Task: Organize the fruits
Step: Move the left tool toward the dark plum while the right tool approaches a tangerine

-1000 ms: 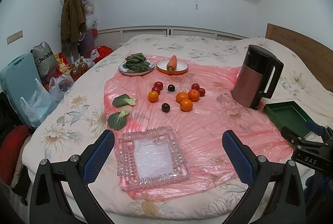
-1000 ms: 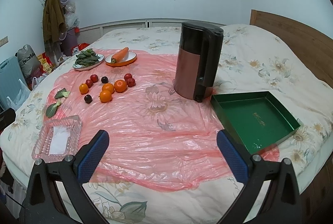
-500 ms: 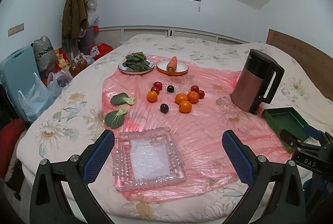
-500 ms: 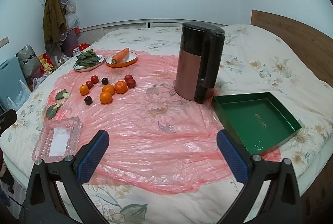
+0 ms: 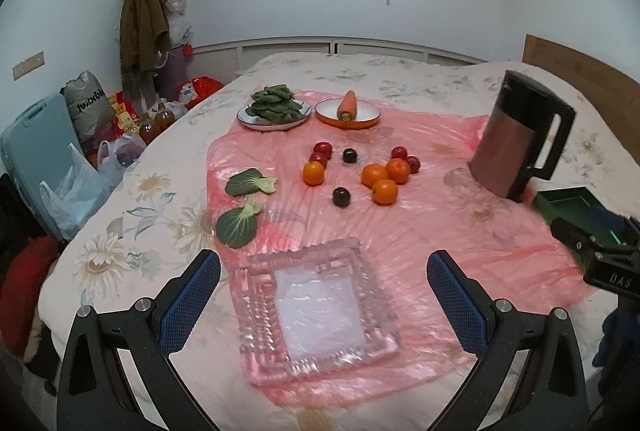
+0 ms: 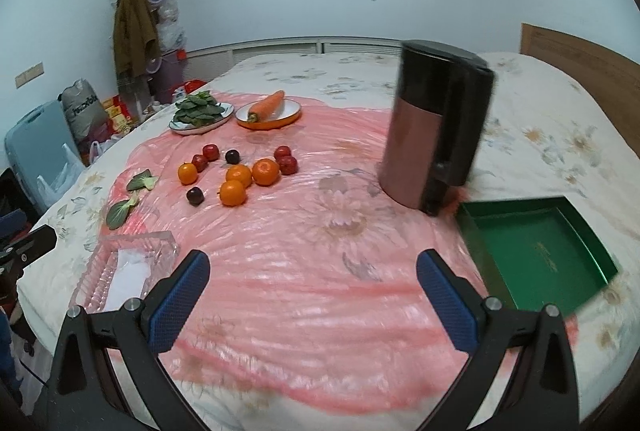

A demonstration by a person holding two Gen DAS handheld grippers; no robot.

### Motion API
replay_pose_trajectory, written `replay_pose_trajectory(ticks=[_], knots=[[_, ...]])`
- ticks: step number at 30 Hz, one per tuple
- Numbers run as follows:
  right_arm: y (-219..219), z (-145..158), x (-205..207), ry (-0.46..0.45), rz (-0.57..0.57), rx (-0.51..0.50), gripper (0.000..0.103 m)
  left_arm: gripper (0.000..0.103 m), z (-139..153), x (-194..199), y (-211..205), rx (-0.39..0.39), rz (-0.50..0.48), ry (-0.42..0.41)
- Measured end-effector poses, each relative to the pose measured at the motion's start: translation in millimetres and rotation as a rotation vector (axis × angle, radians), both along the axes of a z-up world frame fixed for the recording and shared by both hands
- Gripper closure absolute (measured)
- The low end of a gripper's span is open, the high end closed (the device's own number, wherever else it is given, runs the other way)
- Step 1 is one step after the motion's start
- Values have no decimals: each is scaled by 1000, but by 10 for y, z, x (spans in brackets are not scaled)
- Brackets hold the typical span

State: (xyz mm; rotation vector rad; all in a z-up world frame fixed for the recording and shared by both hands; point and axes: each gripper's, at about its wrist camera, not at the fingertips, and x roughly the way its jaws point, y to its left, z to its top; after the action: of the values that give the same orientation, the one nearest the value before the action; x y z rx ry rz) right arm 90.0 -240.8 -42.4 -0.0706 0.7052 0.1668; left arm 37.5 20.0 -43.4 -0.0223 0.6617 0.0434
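Note:
Several oranges [image 5: 384,191] [image 6: 232,193], red fruits [image 5: 322,149] [image 6: 288,164] and dark plums [image 5: 341,197] [image 6: 195,196] lie on a pink plastic sheet [image 5: 400,231] on the bed. A clear glass tray [image 5: 316,307] [image 6: 124,271] sits at the near edge. A green tray [image 6: 536,251] [image 5: 568,203] sits at the right. My left gripper [image 5: 320,303] is open and empty above the glass tray. My right gripper [image 6: 312,295] is open and empty above the sheet, left of the green tray.
A dark kettle [image 5: 520,147] [image 6: 436,131] stands by the green tray. A plate of greens [image 5: 274,109] and a bowl with a carrot [image 5: 347,111] sit at the far side. Two loose green leaves [image 5: 240,207] lie at the left. Bags [image 5: 76,187] crowd the floor at the left.
Both grippers have moved forward and a little lower toward the bed; the fruits and kettle look nearer in the right view. Both stay open and empty.

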Motion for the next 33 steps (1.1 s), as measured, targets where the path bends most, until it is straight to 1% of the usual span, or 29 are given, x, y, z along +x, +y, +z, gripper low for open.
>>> replay_pose_trajectory(ticks=[6, 10, 13, 16, 17, 19, 21, 22, 24, 28, 30, 33], knots=[[173, -149, 509, 4, 96, -6, 0, 1, -111, 375, 38, 13, 6, 24], [272, -287, 934, 14, 176, 7, 0, 1, -197, 736, 1, 14, -3, 47], [379, -424, 1278, 38, 252, 35, 0, 1, -280, 1042, -26, 19, -12, 73], [458, -556, 1528, 77, 284, 63, 0, 2, -344, 1323, -76, 18, -34, 115], [475, -611, 1620, 98, 285, 82, 0, 4, -362, 1424, -97, 22, -44, 127], [502, -723, 1771, 146, 276, 112, 0, 12, -405, 1580, -117, 30, -55, 152], [542, -839, 1893, 199, 264, 137, 6, 26, -476, 1739, -98, 16, -61, 199], [573, -893, 1955, 221, 257, 146, 7, 29, -531, 1830, -81, 3, -63, 230], [622, -979, 2058, 250, 245, 160, 8, 38, -608, 1937, -58, -5, -62, 268], [676, -1099, 2258, 290, 209, 193, 8, 47, -768, 2119, -30, -29, -55, 335], [699, -1140, 2356, 305, 197, 206, 10, 56, -847, 2201, -20, -46, -57, 369], [730, -1208, 2491, 332, 180, 217, 21, 59, -953, 2301, -20, -74, -59, 407]])
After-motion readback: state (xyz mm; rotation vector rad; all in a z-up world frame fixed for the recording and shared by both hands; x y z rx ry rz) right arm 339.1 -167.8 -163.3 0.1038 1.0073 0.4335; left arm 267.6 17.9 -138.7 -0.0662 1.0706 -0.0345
